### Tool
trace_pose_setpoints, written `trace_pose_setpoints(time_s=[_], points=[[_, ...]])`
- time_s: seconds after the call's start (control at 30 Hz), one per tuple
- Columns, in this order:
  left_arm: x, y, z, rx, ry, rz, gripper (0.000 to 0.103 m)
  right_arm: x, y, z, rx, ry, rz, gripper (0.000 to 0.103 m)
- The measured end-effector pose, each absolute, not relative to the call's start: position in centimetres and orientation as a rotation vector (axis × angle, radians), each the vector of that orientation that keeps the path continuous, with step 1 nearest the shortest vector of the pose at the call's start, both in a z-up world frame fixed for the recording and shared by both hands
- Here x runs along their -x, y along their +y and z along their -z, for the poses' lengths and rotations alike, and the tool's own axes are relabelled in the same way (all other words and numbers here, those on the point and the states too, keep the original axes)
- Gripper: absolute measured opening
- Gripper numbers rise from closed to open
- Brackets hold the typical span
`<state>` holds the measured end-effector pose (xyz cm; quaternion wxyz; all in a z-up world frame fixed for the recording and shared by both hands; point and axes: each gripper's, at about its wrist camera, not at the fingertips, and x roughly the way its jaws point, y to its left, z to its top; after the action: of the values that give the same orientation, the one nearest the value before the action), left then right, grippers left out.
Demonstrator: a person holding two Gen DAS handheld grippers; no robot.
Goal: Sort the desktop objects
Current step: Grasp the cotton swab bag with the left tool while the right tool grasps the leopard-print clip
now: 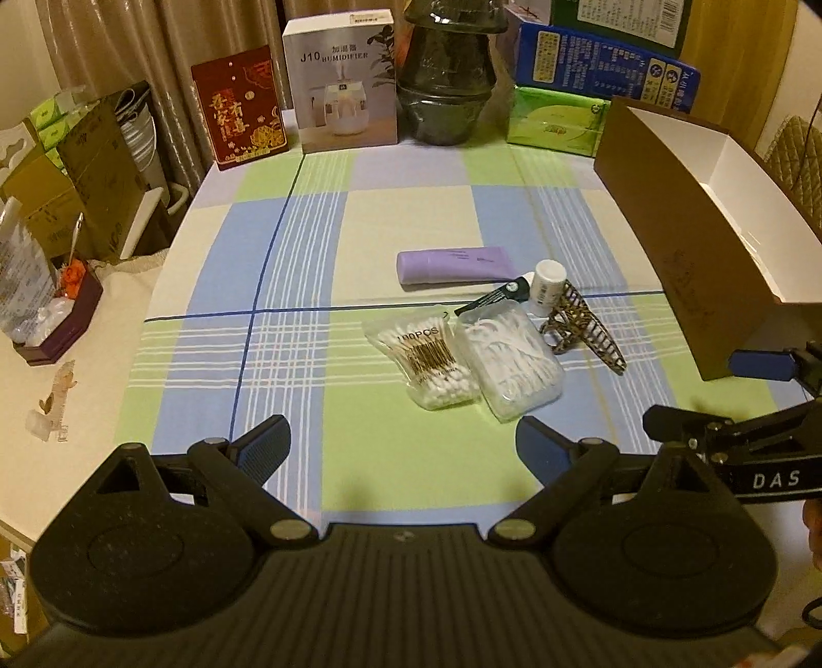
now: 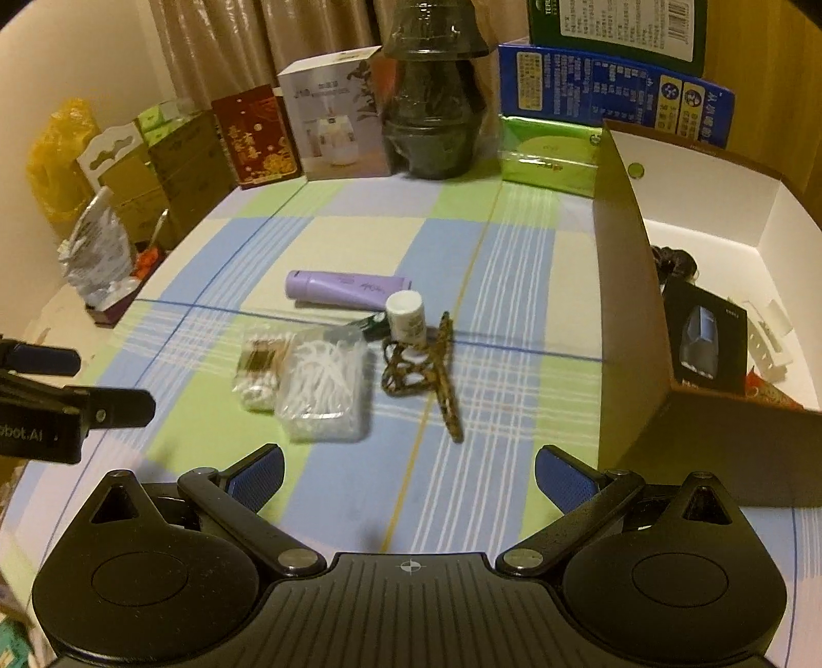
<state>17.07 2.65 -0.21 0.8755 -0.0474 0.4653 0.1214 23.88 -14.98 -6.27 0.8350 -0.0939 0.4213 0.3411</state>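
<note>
Two tools, left tool [image 1: 403,447] and right tool [image 2: 408,475], gape wide, empty; ahead of them lie a crinkled "100PCS" swab bag [image 1: 418,359] and a smooth lilac tube [image 1: 454,264] on the checked counter [image 1: 318,288].

I'm looking across a table [image 1: 411,216] that is wearing a checked cloth [image 2: 514,267] of blue, green and cream squares. Beige curtains [image 1: 154,46] are hanging behind it, with a plain pale wall [image 2: 77,56] showing at the left. Warm, yellowish indoor light is falling over everything. Boxes are standing along the table's far edge: a humidifier box [image 1: 341,77], a red card box [image 1: 239,113], a blue carton [image 2: 611,87].
</note>
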Motion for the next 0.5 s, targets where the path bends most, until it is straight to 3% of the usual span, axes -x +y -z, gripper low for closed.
trace_pose_setpoints(time_s=[0.37,0.5], points=[[-20.2,4.3,2.7,0.124,0.977,-0.236,0.089,-26.6,-13.5,7.9,0.164,0.886,-0.667,0.101],[-21.4,4.8,3.8,0.124,0.992,-0.234,0.088,-26.9,-12.6,8.5,0.189,0.869,-0.684,0.087]])
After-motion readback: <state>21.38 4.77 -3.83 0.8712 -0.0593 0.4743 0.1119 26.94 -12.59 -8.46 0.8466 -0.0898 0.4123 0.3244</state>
